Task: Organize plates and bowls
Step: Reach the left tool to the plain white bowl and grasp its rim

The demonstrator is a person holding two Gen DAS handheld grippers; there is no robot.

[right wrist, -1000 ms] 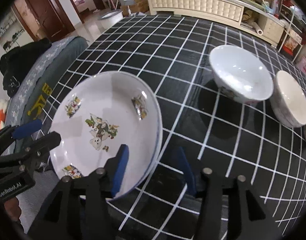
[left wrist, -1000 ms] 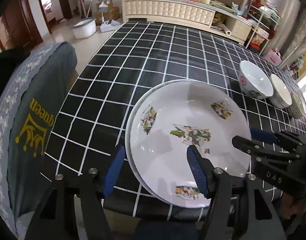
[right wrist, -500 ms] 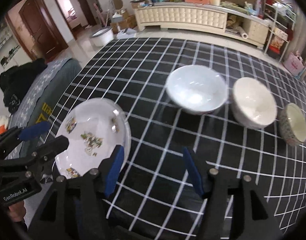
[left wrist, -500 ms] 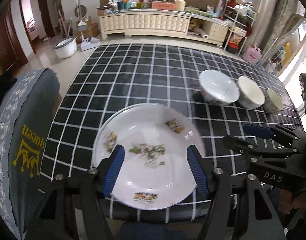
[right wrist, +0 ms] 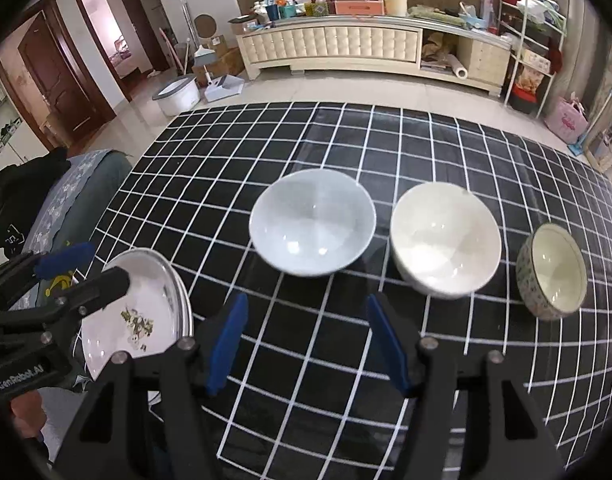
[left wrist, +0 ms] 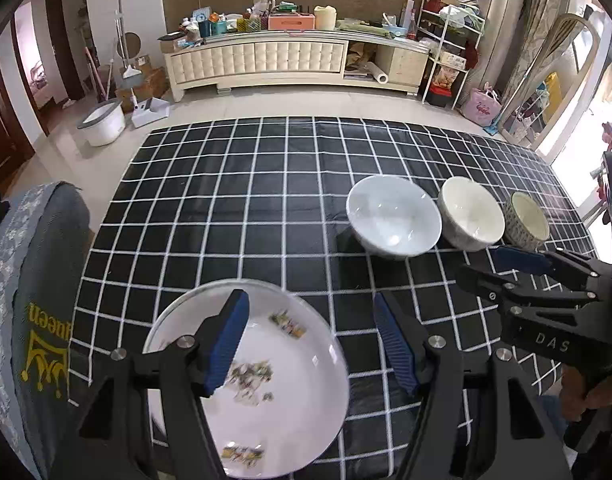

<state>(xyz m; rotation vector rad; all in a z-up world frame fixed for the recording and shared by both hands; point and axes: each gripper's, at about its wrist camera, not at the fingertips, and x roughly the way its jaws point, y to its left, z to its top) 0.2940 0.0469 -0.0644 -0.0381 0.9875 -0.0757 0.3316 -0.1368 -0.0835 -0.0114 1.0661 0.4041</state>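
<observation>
A white cartoon-print plate lies at the near left edge of the black checked table; it also shows in the right wrist view. Three bowls stand in a row to the right: a pale blue bowl, a white bowl and a small patterned bowl. They also show in the left wrist view: blue, white, patterned. My left gripper is open above the plate's right part. My right gripper is open and empty, in front of the bowls.
A grey cushioned chair with a yellow crown print stands against the table's left side. A cream sideboard with clutter stands across the floor. A white bucket sits on the floor at the far left.
Both grippers have drawn back and up from the plate, so the whole table comes into view. The plate stays at the near left edge. Both jaws stay open.
</observation>
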